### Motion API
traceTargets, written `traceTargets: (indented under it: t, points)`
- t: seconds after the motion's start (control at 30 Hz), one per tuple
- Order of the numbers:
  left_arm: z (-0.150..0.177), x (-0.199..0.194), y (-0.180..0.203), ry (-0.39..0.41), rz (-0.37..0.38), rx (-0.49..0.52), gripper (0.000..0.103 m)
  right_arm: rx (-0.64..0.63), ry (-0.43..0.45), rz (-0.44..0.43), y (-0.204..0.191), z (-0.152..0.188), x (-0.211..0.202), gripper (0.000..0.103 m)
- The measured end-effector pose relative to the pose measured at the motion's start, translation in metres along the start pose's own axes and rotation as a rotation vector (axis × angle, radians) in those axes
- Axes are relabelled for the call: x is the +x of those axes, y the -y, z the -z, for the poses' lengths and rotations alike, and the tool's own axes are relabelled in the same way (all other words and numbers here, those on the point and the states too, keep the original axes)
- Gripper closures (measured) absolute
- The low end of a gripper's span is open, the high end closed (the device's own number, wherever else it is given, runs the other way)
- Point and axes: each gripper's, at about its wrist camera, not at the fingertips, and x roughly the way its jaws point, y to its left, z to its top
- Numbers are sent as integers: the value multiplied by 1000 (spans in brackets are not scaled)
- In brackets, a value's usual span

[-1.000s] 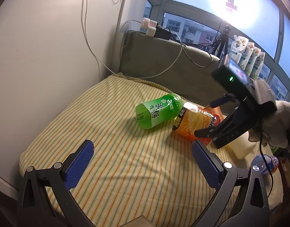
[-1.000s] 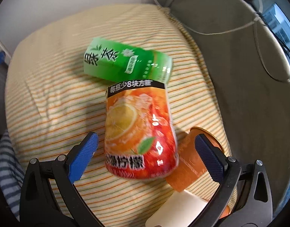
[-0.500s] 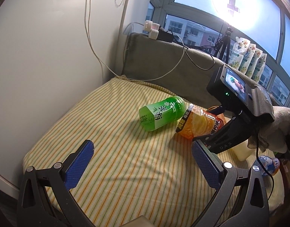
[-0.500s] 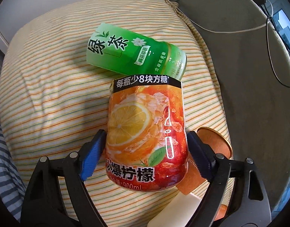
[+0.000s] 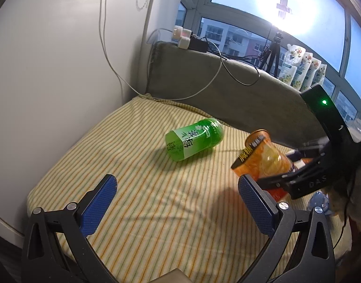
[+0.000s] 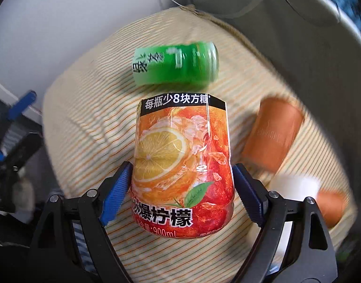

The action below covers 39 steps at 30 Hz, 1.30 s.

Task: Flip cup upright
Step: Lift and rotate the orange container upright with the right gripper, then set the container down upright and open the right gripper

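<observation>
The orange lemon-tea cup (image 6: pixel 182 165) is held between the blue pads of my right gripper (image 6: pixel 182 188), which is shut on its lower body. In the left wrist view the orange cup (image 5: pixel 263 160) is lifted and tilted above the striped cushion (image 5: pixel 157 188), its cut rim pointing up and left, with my right gripper (image 5: pixel 296 169) around it. A green tea cup (image 5: pixel 194 139) lies on its side on the cushion; it also shows in the right wrist view (image 6: pixel 175 66). My left gripper (image 5: pixel 175 200) is open and empty over the cushion's front part.
A brown cup (image 6: pixel 272 132) lies on its side to the right of the orange cup, with a white cup (image 6: pixel 293 186) nearer. A grey sofa back (image 5: pixel 227 94) with cables runs behind. A white wall (image 5: pixel 62 70) stands at the left.
My right gripper has closed onto the orange cup and lifted it off the cushion, tilting it. The left gripper has stayed open and drifted slightly.
</observation>
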Motion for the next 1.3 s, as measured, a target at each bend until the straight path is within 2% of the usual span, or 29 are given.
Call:
traceTargets:
  t: [0.13,0.33,0.53,0.67,0.77,0.93,1.13,1.3]
  points:
    - [1,-1,6,-6,16,13,1,171,-20,-117,13,23,6,15]
    - [3,-4,13,-24,34,21,1,341,-45,-202,24,48,19,15]
    - [2,-3,16,-59,62,12,1,373,-47,-226,25,53,22,15]
    - [3,-3,18,-77,78,12,1,321,-26,-181,14,56,14,14]
    - [2,-1,19,-104,109,2,1,300,47,-174,9,61,-5,14]
    - [-3,4,18,-147,177,-48,1,300,221,-132,9,82,-67,14]
    - [-9,13,32,-192,260,-51,2,356,423,13,29,128,-150,14]
    - [-13,26,49,-259,325,-66,2,430,516,131,45,170,-207,10]
